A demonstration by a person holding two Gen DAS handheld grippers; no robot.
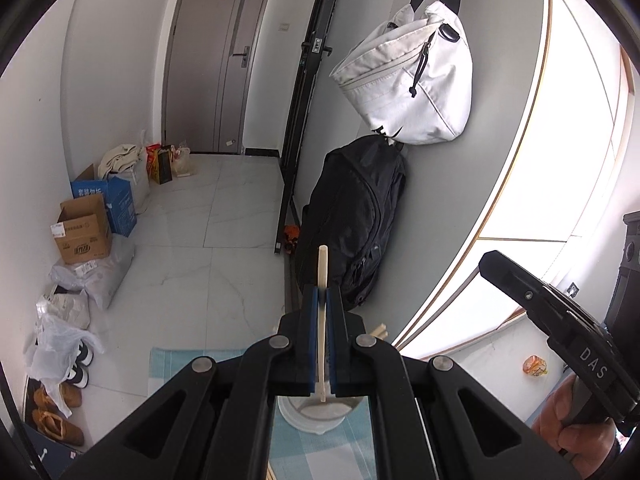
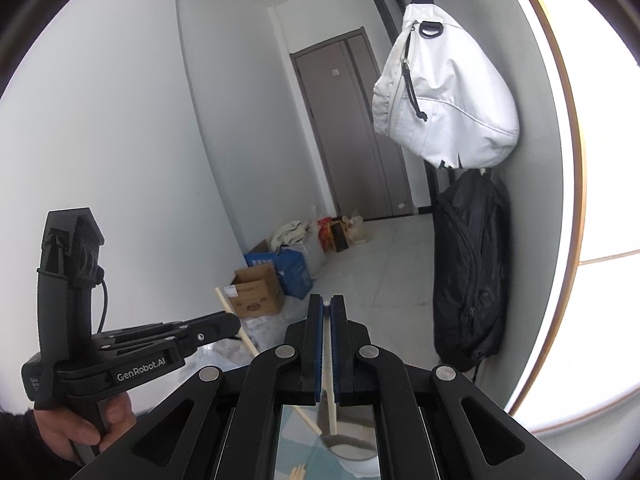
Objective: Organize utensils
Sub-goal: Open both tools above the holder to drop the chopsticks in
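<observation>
In the left wrist view my left gripper [image 1: 322, 292] is shut on a pale wooden chopstick [image 1: 323, 264]. The stick stands nearly upright, its lower end above a white cup [image 1: 316, 416] on the blue checked cloth [image 1: 176, 364]. My right gripper [image 2: 328, 302] is shut on a second chopstick [image 2: 331, 404], whose lower end hangs over the same cup [image 2: 352, 446]. Seen from the right wrist, the left gripper [image 2: 236, 324] holds its chopstick [image 2: 224, 300] slanting down toward the cup. The right gripper [image 1: 486, 260] shows at the right of the left wrist view, in a hand [image 1: 568, 428].
Loose chopsticks [image 2: 298, 472] lie on the cloth; more [image 1: 380, 330] show at the table's far edge. A white bag [image 1: 404, 80] hangs above a black backpack [image 1: 352, 224] on the wall. Cardboard boxes [image 1: 82, 232], bags and shoes [image 1: 56, 420] line the floor at left. A small orange item [image 1: 535, 364] sits at right.
</observation>
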